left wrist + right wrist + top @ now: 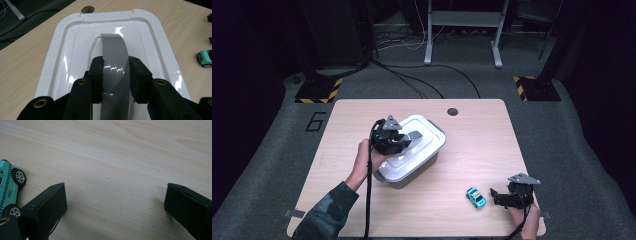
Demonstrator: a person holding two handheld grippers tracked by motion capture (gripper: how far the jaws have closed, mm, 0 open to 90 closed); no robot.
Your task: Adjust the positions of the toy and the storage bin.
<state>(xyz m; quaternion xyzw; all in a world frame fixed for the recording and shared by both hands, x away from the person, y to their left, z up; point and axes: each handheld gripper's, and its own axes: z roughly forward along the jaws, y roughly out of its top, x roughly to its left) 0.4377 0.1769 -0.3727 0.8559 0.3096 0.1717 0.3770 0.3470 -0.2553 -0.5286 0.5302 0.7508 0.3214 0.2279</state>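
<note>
A white plastic box (pixel 424 160) with a white lid (pixel 70 45) stands in the middle of the table. A grey handle (pixel 115 60) arches over the lid. My left gripper (pixel 115 75) is shut on that handle, a pad pressed on each side; in the high view the left gripper (pixel 404 138) sits on top of the box. A small teal toy taxi (pixel 475 197) lies on the table at the front right. My right gripper (pixel 495 196) rests low just right of it, jaws spread wide over bare wood (pixel 115 195), with the toy taxi (pixel 8 187) outside its left jaw.
The wooden table (pixel 482 135) has a round cable hole (pixel 452 111) near its far edge. Cables trail from both grippers toward the front edge. Beyond the table lie grey floor, cables and stand feet with yellow-black tape.
</note>
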